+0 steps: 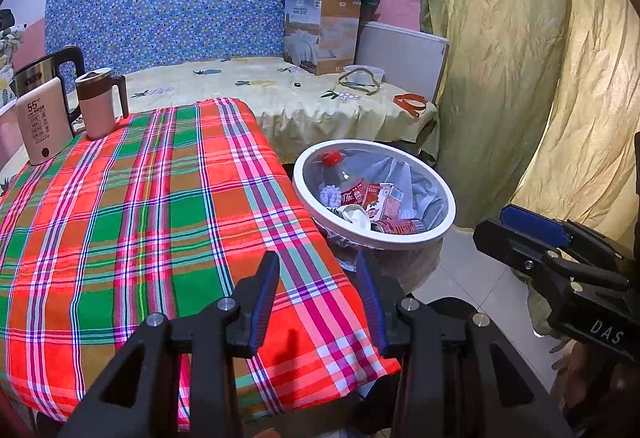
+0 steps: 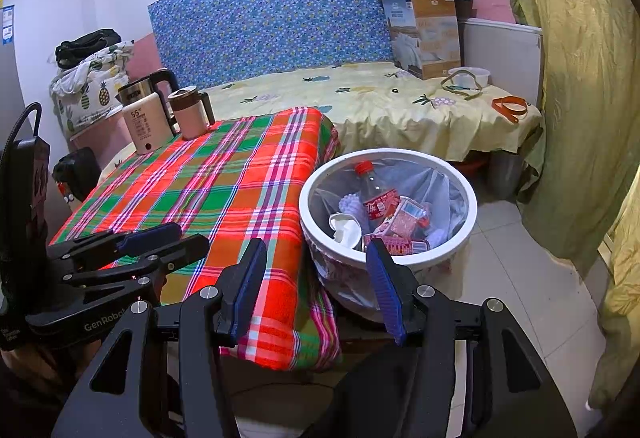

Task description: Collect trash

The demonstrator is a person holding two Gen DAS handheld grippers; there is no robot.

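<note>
A white-rimmed trash bin [image 1: 442,198] [image 2: 472,212] with a clear liner stands on the floor beside the table. In it lie a plastic cola bottle [image 2: 376,194] [image 1: 346,182], a red carton [image 2: 404,220] [image 1: 386,198], a red can [image 1: 398,226] [image 2: 400,244] and crumpled white paper [image 2: 346,228] [image 1: 354,216]. My left gripper [image 1: 318,278] is open and empty over the table's near right corner. My right gripper [image 2: 316,266] is open and empty, between table edge and bin. Each gripper also shows in the other view: the right one [image 1: 520,228], the left one [image 2: 164,238].
The table has a red-green plaid cloth [image 1: 140,206] [image 2: 224,190]; at its far left stand a kettle [image 1: 44,118] [image 2: 144,118] and a pink mug [image 1: 96,102] [image 2: 192,114]. Behind is a bed with a cardboard box [image 1: 322,34], bowl and straps. Green curtains [image 1: 520,58] hang on the right.
</note>
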